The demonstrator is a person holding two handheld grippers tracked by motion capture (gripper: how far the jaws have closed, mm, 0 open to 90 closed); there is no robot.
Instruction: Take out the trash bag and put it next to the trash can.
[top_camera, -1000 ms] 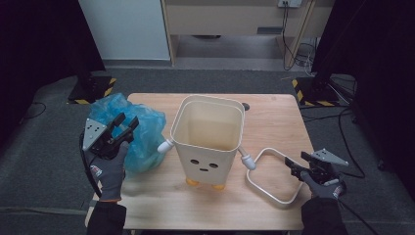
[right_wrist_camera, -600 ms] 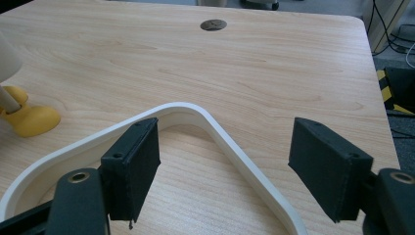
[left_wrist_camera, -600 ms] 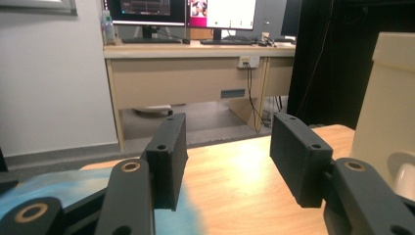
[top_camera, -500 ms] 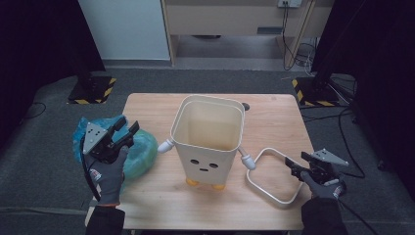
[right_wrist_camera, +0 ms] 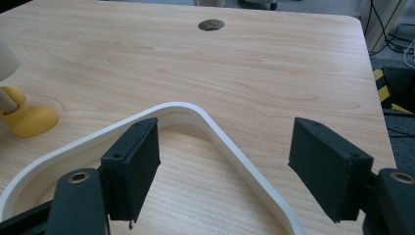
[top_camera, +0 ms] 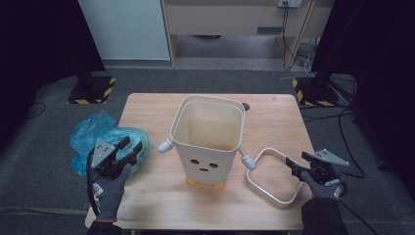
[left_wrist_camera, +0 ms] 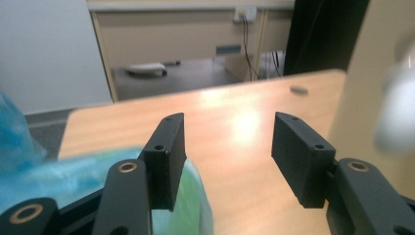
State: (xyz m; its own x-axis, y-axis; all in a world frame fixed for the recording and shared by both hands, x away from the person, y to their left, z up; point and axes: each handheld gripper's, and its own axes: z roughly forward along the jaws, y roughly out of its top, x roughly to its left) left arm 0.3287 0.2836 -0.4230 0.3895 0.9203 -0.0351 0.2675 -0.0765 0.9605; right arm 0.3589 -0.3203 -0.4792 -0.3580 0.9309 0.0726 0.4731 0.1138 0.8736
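1. clearly, the blue bag (top_camera: 105, 142) at the table's (top_camera: 274, 122) left edge is not gripped; the left gripper (top_camera: 128, 149) is held open over it, so thin plastic could slip away.
2. the right gripper (top_camera: 293, 166) is held open around the white ring (top_camera: 271, 171); the bin (top_camera: 210, 132) could be nudged.

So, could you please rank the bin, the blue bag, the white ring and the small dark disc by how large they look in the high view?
1. Bin, clearly the largest.
2. Blue bag and white ring: similar spread, too close to rank; the bag is partly hidden behind the left gripper.
3. Dark disc, smallest.
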